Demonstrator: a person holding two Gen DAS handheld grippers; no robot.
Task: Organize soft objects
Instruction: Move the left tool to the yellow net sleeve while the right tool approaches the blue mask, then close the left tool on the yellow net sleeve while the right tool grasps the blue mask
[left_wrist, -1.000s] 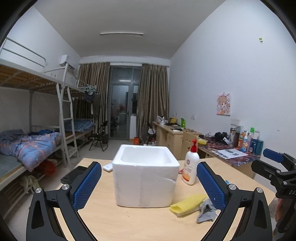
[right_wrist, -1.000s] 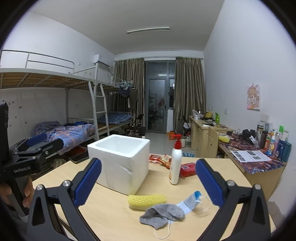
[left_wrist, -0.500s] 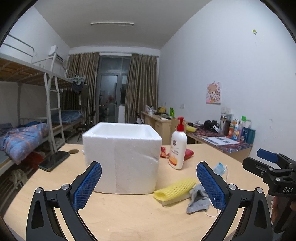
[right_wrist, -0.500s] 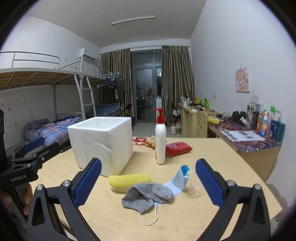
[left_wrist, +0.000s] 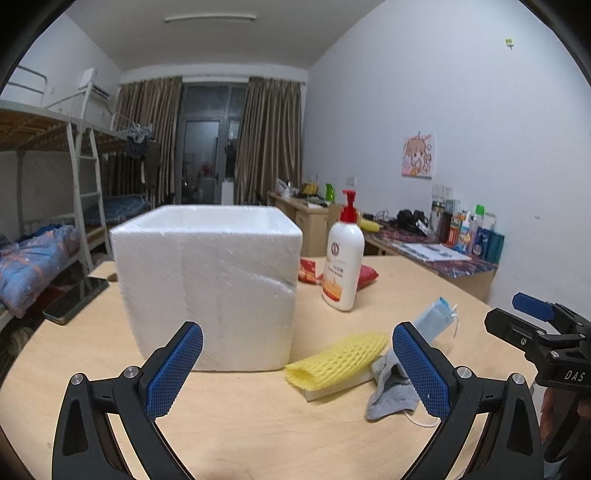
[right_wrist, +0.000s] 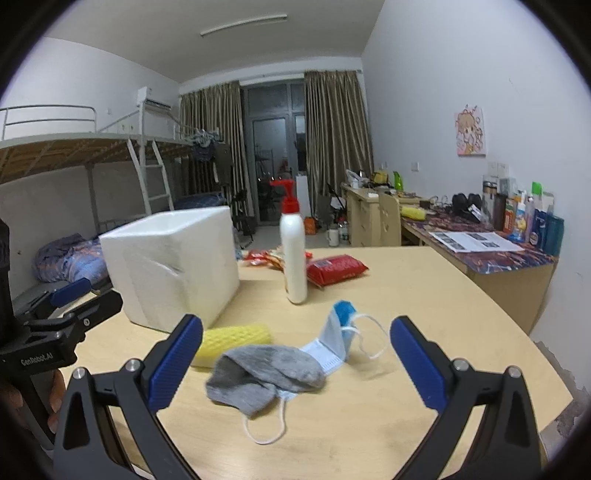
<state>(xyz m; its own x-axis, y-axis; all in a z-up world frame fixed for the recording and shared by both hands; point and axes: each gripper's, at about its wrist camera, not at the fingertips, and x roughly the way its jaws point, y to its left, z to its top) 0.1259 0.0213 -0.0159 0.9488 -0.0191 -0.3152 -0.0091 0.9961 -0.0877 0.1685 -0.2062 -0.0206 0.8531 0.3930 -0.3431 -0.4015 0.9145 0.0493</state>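
A grey sock (right_wrist: 264, 373) lies on the wooden table over part of a blue face mask (right_wrist: 338, 332). A yellow foam net sleeve on a sponge (right_wrist: 232, 341) lies just left of them, beside a white foam box (right_wrist: 173, 269). My right gripper (right_wrist: 295, 363) is open and empty, low over the table, with the sock between its fingers. My left gripper (left_wrist: 297, 369) is open and empty, facing the foam box (left_wrist: 210, 291) and the yellow sleeve (left_wrist: 338, 354). The sock (left_wrist: 389, 391) and the mask (left_wrist: 434, 317) lie by its right finger.
A white pump bottle (right_wrist: 293, 254) stands behind the mask. Red snack packets (right_wrist: 334, 267) lie beyond it. A dark phone (left_wrist: 75, 299) lies at the table's left edge. A cluttered desk (right_wrist: 476, 243) runs along the right wall, bunk beds along the left.
Both grippers have moved down and forward toward the table. The sock, mask and sleeve now sit closer and larger, with the sock between the right gripper's fingers.
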